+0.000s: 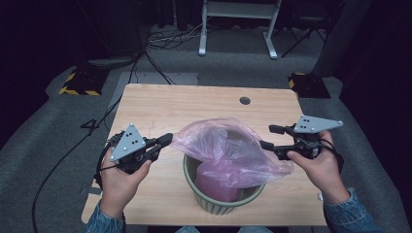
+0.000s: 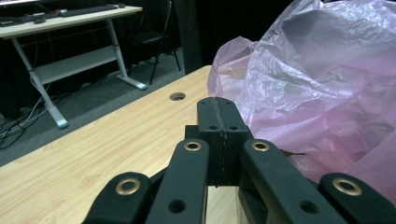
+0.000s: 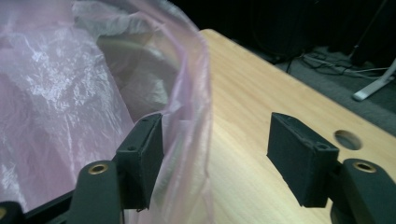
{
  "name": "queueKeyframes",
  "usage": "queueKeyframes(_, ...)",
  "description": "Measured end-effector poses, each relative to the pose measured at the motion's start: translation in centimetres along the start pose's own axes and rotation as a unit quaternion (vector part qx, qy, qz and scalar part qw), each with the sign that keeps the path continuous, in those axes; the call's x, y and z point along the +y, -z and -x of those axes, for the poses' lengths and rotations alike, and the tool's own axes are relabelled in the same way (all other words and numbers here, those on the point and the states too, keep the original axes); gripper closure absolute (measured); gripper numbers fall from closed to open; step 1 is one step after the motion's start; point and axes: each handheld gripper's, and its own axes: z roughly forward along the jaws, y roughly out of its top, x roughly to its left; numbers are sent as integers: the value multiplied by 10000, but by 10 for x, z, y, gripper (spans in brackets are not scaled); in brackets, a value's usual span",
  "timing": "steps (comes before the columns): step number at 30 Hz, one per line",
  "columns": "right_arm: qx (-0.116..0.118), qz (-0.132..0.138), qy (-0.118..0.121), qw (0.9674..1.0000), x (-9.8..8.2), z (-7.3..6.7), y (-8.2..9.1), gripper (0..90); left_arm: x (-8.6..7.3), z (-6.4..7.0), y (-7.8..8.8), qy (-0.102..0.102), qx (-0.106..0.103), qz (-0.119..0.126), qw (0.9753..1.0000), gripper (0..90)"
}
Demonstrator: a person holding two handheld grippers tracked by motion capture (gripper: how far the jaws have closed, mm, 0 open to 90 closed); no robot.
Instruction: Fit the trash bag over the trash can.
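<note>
We fit the pink bag [image 1: 228, 150] over the green bin [image 1: 221, 199] near the worktop [image 1: 160, 107] edge | left tool [image 1: 165, 141] clamped on bag's left rim | right tool [image 1: 267, 138] apart, rim loose between | next: regrip right, stretch down.

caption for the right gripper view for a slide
Right gripper open, one black pad against the thin pink plastic bag above the pale wooden table.

Thin glossy plastic bag [image 1: 228, 145]; matt wooden table [image 1: 194, 104].

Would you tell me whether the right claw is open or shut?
Open: the right claw has its pads apart, with the pink bag's edge between them, unpinched.
</note>
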Motion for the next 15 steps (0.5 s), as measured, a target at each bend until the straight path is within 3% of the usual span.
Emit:
queueKeyframes(6,303,-215,-104,9993,-5,-3,-9,663,-2,1,-6,-11,-66,-37,10000,900)
queueKeyframes(9,531,-183,-186,9982,-4,-3,-9,822,-2,1,-8,-16,-86,-30,10000,900)
queueKeyframes(10,493,-162,-135,9986,-3,-4,-8,892,-2,0,-9,-20,-88,-39,10000,900)
queueKeyframes(12,335,-161,4,9993,1,-6,-5,900,-1,-1,-11,-25,-83,-38,10000,900)
queueKeyframes(15,228,-92,30,9997,5,-4,-2,900,-2,-4,-13,-21,-62,-53,10000,900)
